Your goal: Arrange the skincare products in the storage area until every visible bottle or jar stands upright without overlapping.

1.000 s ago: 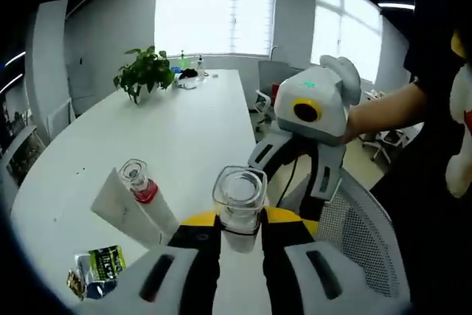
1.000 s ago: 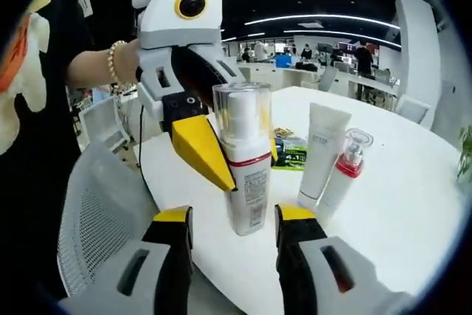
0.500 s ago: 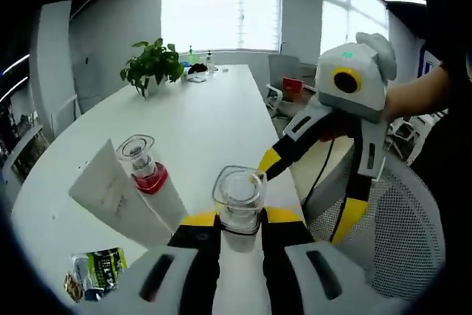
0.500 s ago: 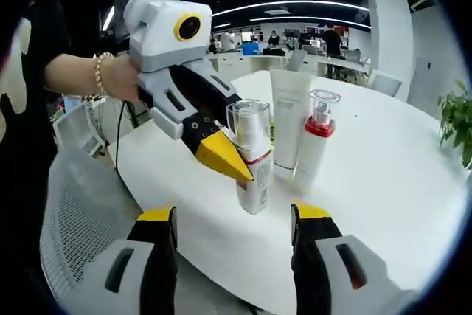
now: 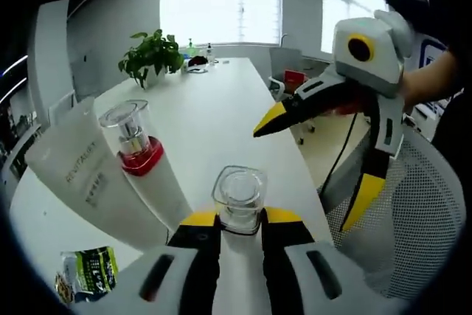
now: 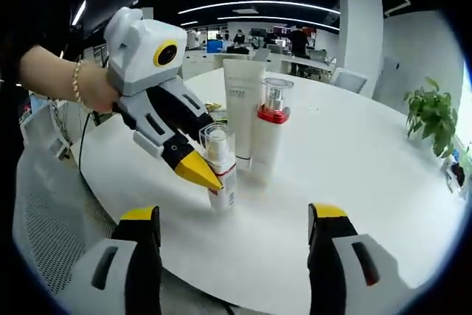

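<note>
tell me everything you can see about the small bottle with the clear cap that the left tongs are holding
The small bottle stands upright on the white table near its edge, clamped between the yellow tips of the left tongs. It has a clear, boxy plastic cap over a pump, a red band beneath, and a white labelled body. The red-collared pump bottle and white tube stand just behind, apart from it.

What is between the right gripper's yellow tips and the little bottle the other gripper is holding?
Just bare white table, seen in the right gripper view. The right gripper is open, apart from the small bottle.

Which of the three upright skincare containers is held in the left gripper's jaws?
The short clear-capped bottle, clamped by the left gripper; the white tube and red-collared pump bottle stand free behind it.
</note>
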Demonstrator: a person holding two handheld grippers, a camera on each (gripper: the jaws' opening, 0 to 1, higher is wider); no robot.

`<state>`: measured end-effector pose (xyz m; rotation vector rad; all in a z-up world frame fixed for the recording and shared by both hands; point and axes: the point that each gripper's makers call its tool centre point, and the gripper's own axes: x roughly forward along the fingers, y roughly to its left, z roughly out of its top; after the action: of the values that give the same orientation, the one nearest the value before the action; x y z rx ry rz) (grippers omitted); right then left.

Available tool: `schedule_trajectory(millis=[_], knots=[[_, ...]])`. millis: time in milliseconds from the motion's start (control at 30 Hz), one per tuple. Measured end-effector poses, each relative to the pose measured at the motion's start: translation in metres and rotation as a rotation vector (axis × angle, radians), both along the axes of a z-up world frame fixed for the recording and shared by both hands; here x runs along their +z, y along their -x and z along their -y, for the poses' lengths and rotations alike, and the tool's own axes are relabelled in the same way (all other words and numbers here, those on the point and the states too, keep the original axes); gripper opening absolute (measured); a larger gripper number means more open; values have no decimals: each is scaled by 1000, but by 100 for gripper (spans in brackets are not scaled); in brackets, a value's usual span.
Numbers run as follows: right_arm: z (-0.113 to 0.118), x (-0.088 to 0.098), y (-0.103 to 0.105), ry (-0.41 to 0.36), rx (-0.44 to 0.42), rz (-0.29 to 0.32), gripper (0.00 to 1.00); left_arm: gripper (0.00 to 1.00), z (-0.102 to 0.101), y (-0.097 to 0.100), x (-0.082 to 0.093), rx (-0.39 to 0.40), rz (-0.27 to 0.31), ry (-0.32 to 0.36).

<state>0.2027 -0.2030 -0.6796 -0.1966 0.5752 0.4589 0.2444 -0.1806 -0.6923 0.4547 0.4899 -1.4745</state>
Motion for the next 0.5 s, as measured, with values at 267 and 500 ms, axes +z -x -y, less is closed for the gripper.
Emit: schedule_trajectory(millis=[267, 500], knots=[[3, -4, -2, -10, -28, -8, 91, 17, 7, -5, -5, -4, 12, -1], [1, -5, -1, -22, -30, -21, 91, 17, 12, -19, -5, 13, 17, 29]])
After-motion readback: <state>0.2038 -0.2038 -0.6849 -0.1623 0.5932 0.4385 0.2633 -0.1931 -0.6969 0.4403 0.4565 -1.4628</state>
